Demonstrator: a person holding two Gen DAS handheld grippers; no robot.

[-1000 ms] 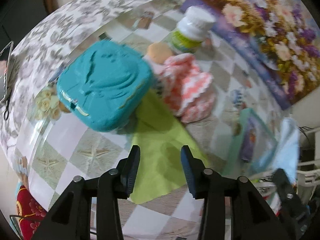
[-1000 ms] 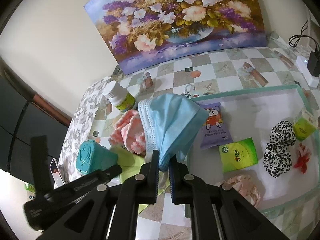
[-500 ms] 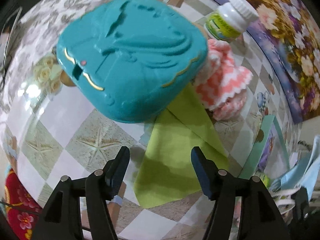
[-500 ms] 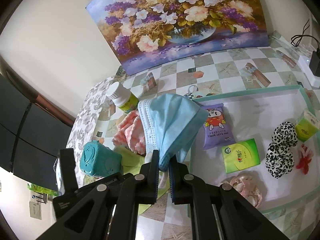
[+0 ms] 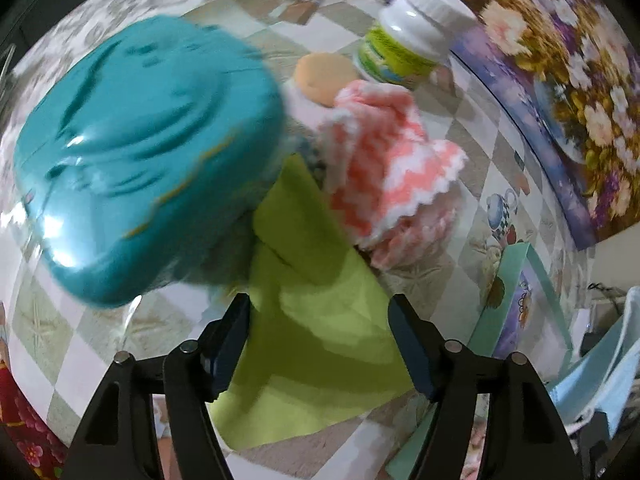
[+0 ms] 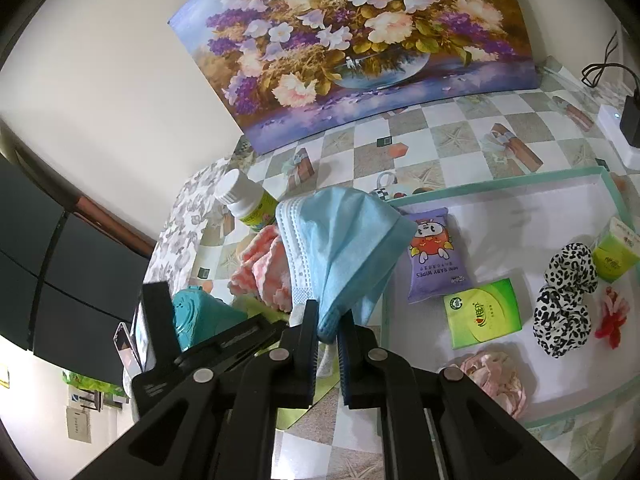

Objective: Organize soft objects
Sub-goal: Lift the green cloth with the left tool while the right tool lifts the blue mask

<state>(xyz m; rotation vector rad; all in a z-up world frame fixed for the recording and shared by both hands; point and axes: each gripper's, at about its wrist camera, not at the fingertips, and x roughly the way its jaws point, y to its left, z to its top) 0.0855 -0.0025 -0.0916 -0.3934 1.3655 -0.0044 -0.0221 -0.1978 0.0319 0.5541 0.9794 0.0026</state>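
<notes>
A lime green cloth (image 5: 320,320) lies flat on the checked table, partly under a teal plastic box (image 5: 148,168). My left gripper (image 5: 318,312) hangs close above the cloth, pointing steeply down. Its jaws are opening, with the cloth's middle below the gap and neither pad pressing on it. A pink and white knitted cloth (image 5: 392,172) lies bunched just beyond. My right gripper (image 6: 328,316) is shut on the lower edge of a blue face mask (image 6: 344,248), which hangs above the left rim of a mint-edged white tray (image 6: 500,188).
A white-capped bottle (image 5: 404,40) stands behind the knitted cloth. The tray holds a purple wipes packet (image 6: 436,256), a green tissue pack (image 6: 484,316), leopard scrunchies (image 6: 564,300) and a pink scrunchie (image 6: 496,376). A flower painting (image 6: 360,44) leans on the back wall.
The left gripper's jaws have spread much wider and it has dropped closer to the green cloth. The right gripper keeps its hold on the mask in the same place.
</notes>
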